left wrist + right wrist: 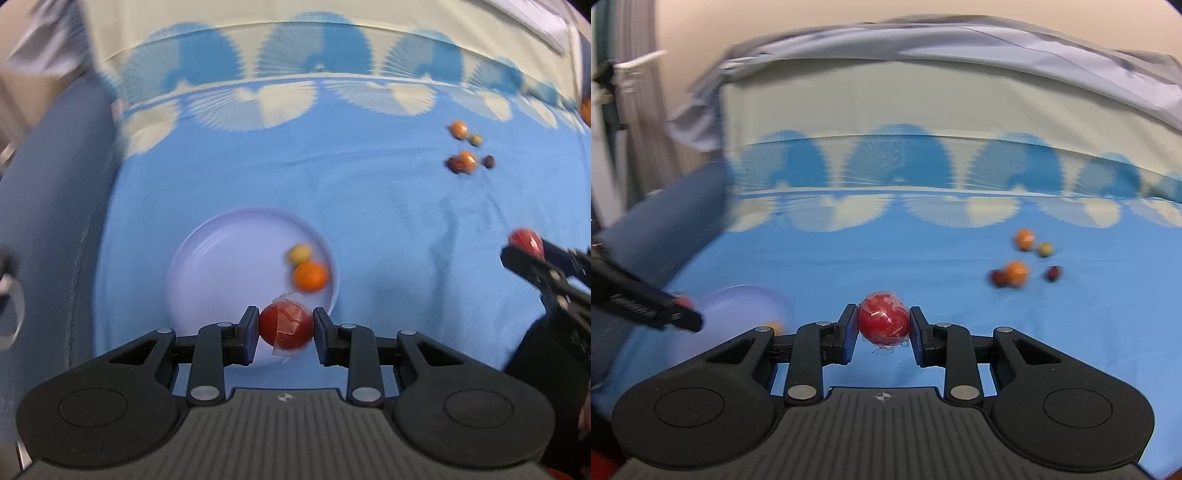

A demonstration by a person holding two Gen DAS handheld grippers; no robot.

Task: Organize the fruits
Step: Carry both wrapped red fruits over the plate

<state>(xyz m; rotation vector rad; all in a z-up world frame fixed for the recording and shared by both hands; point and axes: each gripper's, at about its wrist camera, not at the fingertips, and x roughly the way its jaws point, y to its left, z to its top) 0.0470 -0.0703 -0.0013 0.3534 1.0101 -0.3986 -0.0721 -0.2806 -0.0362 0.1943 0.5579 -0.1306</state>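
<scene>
Over the near rim of a pale lavender plate, the left gripper is clamped on a dark red round fruit wrapped in crinkled clear film, a loose flap of film sticking up at its top. Its blue-faced pads press the fruit from either side. The plate is smooth, shallow and circular, and a glossy orange fruit lies on it touching a smaller dull yellow one, both near the right rim.

To the right, the right gripper is closed on a brighter red ball-shaped fruit, also in shiny wrinkled film that gathers in a small tuft underneath. Both held fruits are near spheres, so no long axis can be told.

Farther back on the soft blue cloth with its cream scalloped fan border sits a loose cluster of fruits: two orange, one yellowish-green, two dark red-brown, all small and round, blurred. One dark fruit touches an orange one; the rest lie just apart. A grey rumpled sheet drapes behind the cloth.
</scene>
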